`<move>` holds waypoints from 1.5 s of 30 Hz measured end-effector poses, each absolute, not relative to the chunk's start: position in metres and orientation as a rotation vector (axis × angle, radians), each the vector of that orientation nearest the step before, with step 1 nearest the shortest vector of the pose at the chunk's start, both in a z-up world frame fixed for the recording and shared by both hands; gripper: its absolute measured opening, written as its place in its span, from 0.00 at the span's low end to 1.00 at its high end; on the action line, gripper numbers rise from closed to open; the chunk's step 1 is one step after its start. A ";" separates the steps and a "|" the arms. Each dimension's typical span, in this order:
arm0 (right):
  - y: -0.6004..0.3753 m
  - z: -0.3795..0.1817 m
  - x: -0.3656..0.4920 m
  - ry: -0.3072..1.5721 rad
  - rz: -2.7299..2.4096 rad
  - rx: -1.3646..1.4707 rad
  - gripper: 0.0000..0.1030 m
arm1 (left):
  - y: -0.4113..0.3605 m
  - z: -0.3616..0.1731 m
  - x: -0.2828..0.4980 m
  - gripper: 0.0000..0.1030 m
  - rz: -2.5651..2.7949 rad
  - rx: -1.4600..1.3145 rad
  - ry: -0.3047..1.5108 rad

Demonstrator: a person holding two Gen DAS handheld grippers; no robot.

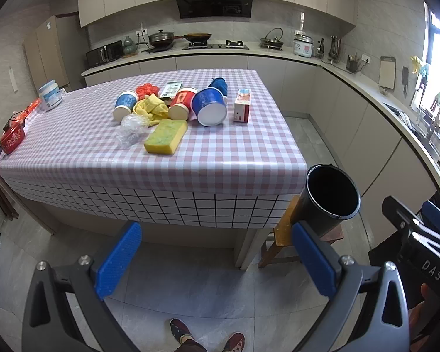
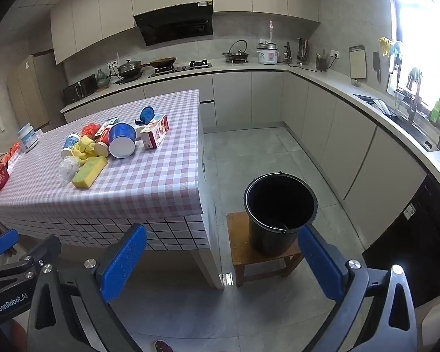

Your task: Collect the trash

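Both grippers hang over the grey floor short of the table, tilted downward. The left gripper has its blue pads spread wide with nothing between them, and the right gripper is likewise wide open and empty. The trash sits in a cluster toward the far half of the checked tablecloth: a yellow sponge nearest the front, crumpled clear plastic just to its left, a yellow cloth behind it, three paper cups lying on their sides — a small blue one, a red one and a large blue one — plus a red carton standing to their right and a blue wad behind. A black bucket stands on a wooden stool beside the table's right corner. The person's shoes show at the bottom of the left view.
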State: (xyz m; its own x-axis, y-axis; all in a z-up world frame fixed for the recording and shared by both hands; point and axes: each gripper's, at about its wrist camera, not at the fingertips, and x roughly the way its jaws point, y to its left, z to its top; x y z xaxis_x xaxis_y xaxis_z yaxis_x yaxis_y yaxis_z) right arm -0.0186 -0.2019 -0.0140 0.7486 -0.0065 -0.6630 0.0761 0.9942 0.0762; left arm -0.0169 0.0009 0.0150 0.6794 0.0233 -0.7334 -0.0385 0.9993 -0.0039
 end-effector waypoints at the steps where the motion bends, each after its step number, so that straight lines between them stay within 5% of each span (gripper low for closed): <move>1: -0.201 -0.014 -0.018 0.724 -0.045 0.098 1.00 | 0.002 0.014 -0.016 1.00 0.035 -0.022 0.824; 45: -0.200 -0.010 -0.014 0.728 -0.027 0.086 1.00 | 0.006 0.015 -0.013 1.00 0.046 -0.031 0.817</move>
